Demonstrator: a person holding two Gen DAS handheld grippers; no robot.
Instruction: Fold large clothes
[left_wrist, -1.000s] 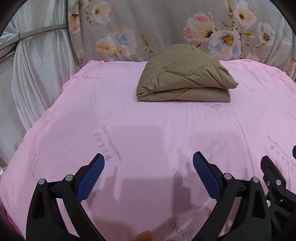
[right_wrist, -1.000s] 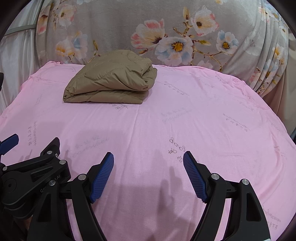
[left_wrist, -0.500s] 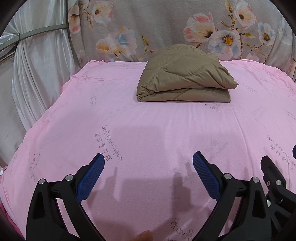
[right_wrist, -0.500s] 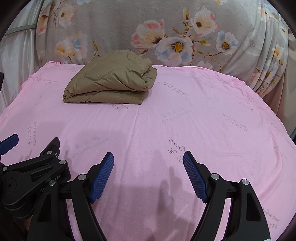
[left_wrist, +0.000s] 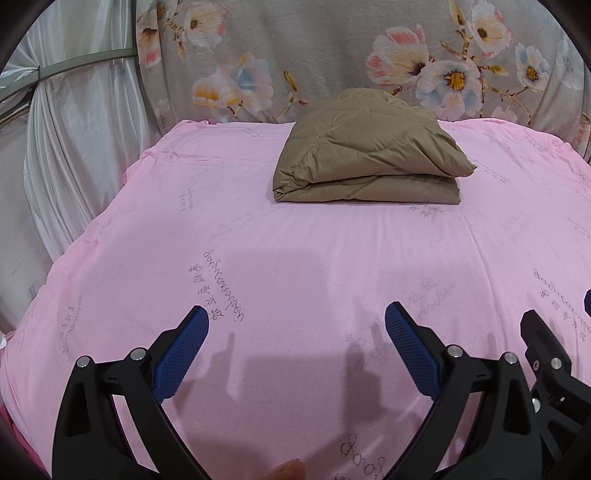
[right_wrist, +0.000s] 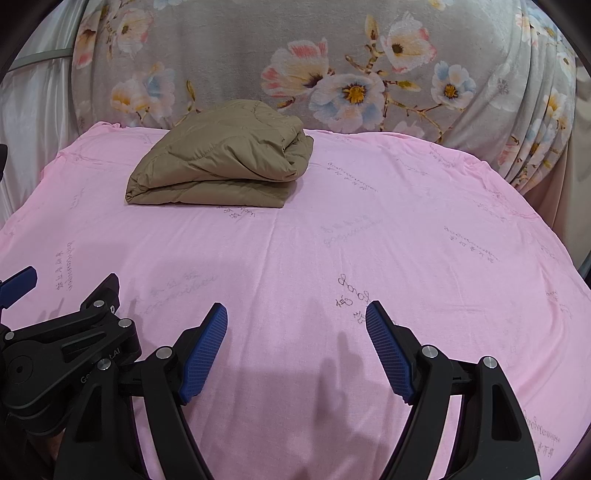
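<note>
Tan padded garment (left_wrist: 369, 155) lies folded in a compact stack, upper centre of frame, on pink sheet (left_wrist: 295, 258). Folding appears done. Left gripper (left_wrist: 297, 325) and right gripper (right_wrist: 296, 319): jaws apart, empty, well short of garment. No further clothes visible.

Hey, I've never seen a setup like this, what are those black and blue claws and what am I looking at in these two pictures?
They are two handheld grippers; a person carries one in each hand. Each picture comes from a camera on one gripper, looking along its blue-padded fingers. The left gripper and right gripper both stand open and hold nothing. Below them is a pink sheet with faint writing. At its far side lies a folded tan quilted jacket, untouched, before a floral cloth.
</note>
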